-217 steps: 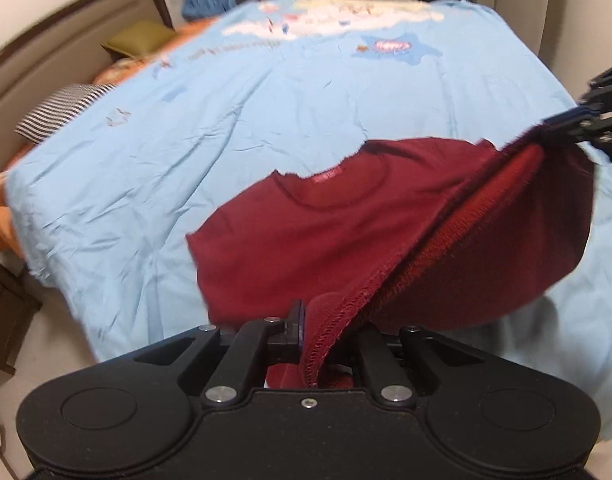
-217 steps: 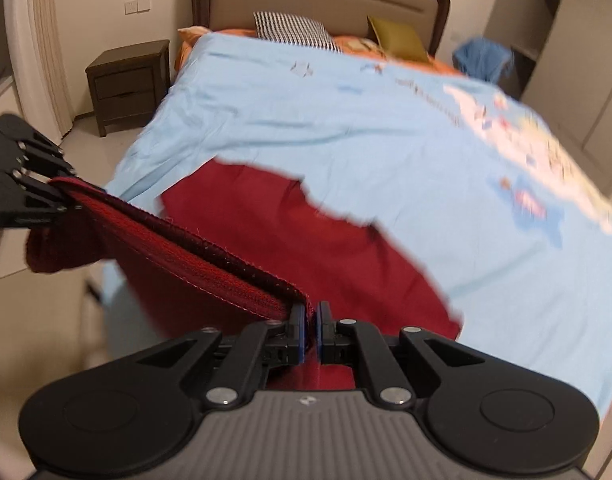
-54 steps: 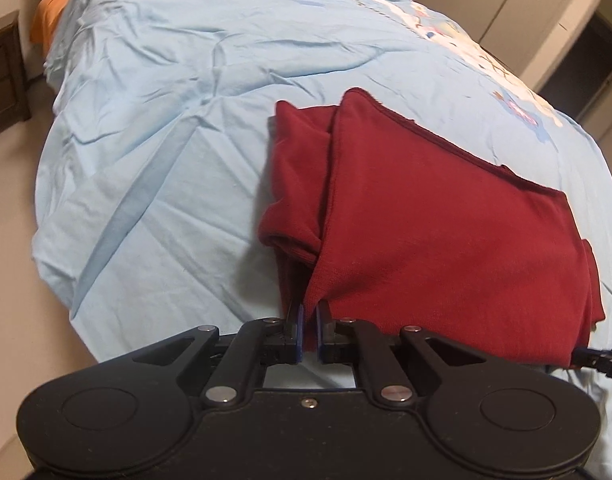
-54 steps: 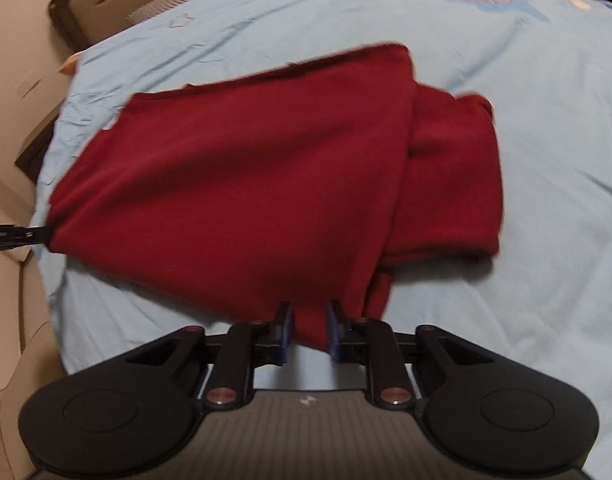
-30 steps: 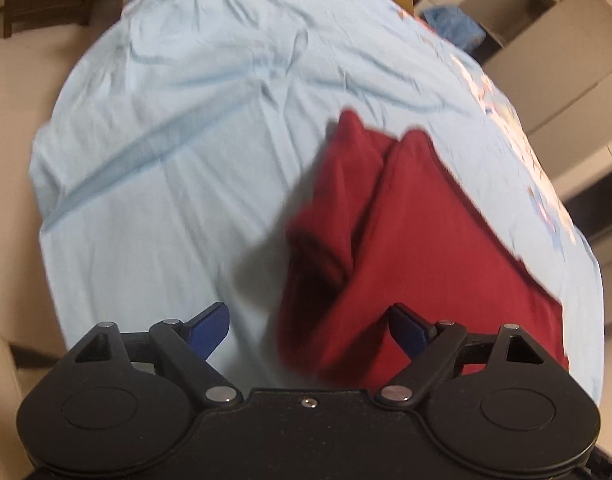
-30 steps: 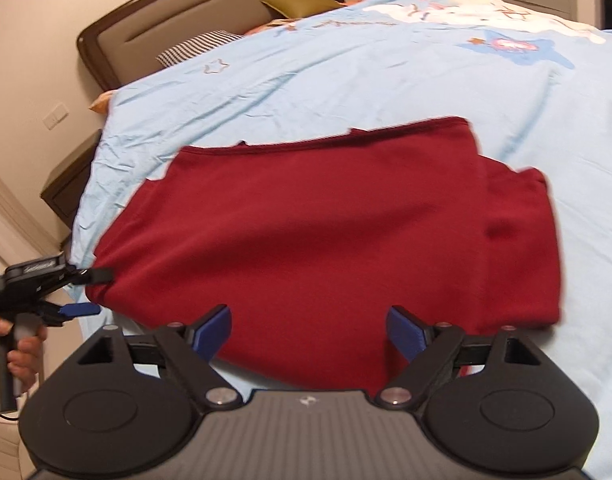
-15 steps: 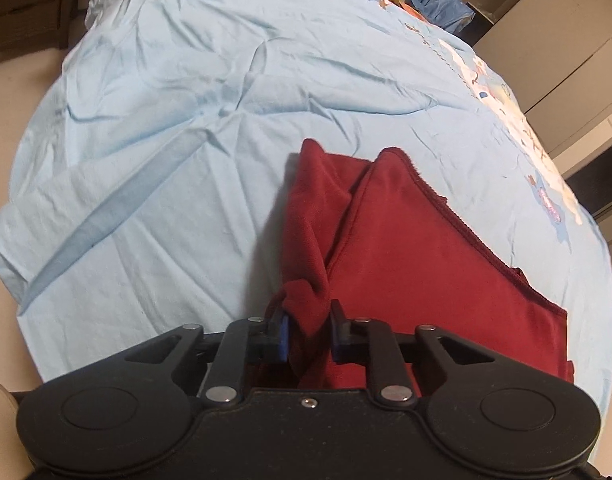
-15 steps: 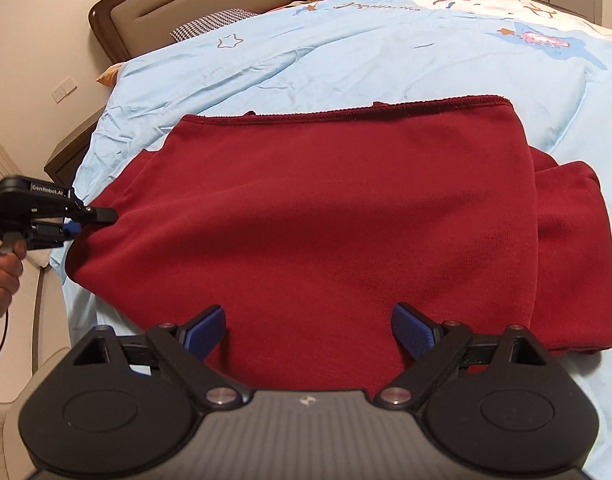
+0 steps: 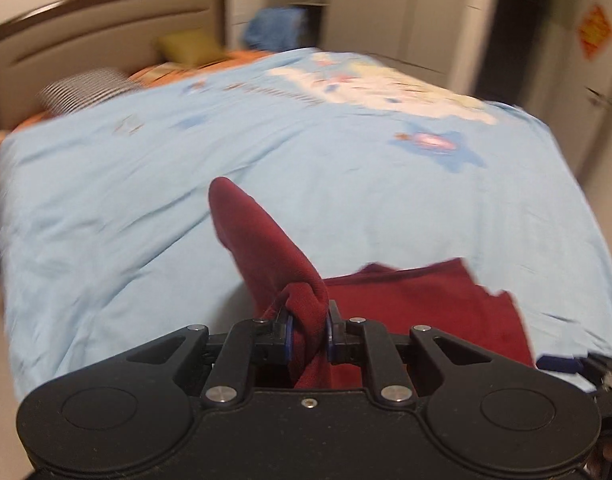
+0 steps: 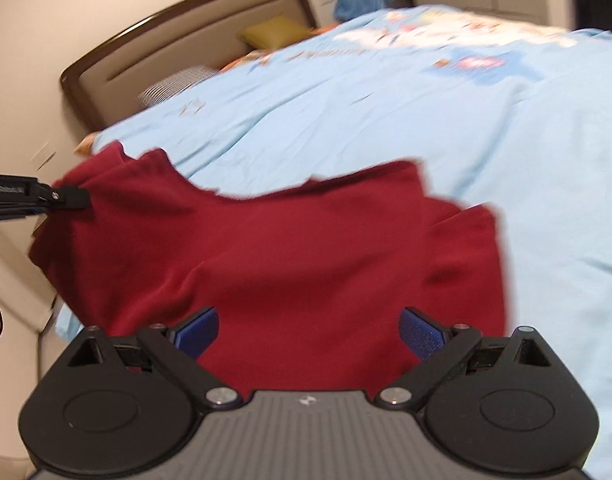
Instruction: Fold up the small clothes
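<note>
Indoors | red garment point(image 10: 306, 248) on blue bedspread point(image 9: 345, 184) | left gripper point(image 9: 308, 332) pinching garment | right gripper point(image 10: 307, 330) spread wide

Bed point(image 10: 385, 128) (light-blue cover) bears a dark-red garment point(image 10: 306, 260).

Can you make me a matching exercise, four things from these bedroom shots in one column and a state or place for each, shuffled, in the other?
1. left gripper
2. right gripper
3. red sweater
4. olive cushion

A. against the headboard
B. jaws wide apart, nothing clamped
C. one end lifted off the blue bedspread
D. shut on bunched red cloth

Pairs: 1-D, 2-B, 3-C, 4-A
</note>
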Motion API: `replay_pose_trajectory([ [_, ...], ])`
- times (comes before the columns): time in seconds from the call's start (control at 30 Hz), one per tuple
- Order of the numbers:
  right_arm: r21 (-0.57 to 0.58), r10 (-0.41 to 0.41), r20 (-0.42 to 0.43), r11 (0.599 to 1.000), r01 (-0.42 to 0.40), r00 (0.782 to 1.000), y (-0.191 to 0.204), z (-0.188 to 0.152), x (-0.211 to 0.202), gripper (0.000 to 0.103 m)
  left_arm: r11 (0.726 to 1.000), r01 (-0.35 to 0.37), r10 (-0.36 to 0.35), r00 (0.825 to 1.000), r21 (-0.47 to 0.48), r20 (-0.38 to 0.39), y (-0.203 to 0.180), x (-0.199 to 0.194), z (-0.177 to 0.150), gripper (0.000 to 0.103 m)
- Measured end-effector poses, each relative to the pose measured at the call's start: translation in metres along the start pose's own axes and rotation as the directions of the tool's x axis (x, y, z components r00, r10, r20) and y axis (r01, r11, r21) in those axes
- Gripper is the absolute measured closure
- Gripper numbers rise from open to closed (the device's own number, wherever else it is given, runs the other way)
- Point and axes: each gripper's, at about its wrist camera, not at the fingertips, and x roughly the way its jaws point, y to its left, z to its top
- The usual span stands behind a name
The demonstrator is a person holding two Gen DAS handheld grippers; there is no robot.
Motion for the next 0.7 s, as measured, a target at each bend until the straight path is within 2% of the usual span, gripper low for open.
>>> replay_pose_trajectory([
  [0.1,0.034,-0.064,0.028,0.997,0.063,0.998,-0.023,0.0,-0.024,0.003,0.992,0.081,-0.081,0.997,0.101,-0.01,-0.045,0.005,0.005,0.088],
  [0.2,0.063,-0.128,0.039,0.99,0.125,0.991,-0.045,-0.003,-0.042,0.003,0.974,0.145,-0.139,0.989,0.176,-0.049,-0.085,0.019,-0.006,0.088],
  [0.3,0.089,-0.175,0.033,0.981,0.172,0.984,-0.063,-0.005,-0.052,0.003,0.958,0.216,-0.196,0.973,0.186,-0.123,-0.113,0.044,-0.025,0.088],
  [0.4,0.119,-0.204,0.022,0.973,0.2,0.979,-0.078,-0.011,-0.055,0.003,0.949,0.247,-0.21,0.958,0.195,-0.193,-0.13,0.066,-0.043,0.087],
  [0.5,0.154,-0.203,0.023,0.968,0.197,0.979,-0.092,-0.014,-0.057,0.003,0.942,0.276,-0.232,0.947,0.191,-0.224,-0.133,0.07,-0.054,0.084],
  [0.63,0.202,-0.132,0.036,0.972,0.123,0.991,-0.099,-0.006,-0.053,0.003,0.931,0.328,-0.287,0.929,0.159,-0.234,-0.132,0.062,-0.061,0.065],
  [0.7,0.235,-0.077,0.045,0.97,0.065,0.996,-0.1,0.0,-0.049,0.003,0.93,0.332,-0.295,0.93,0.156,-0.221,-0.13,0.054,-0.064,0.055],
])
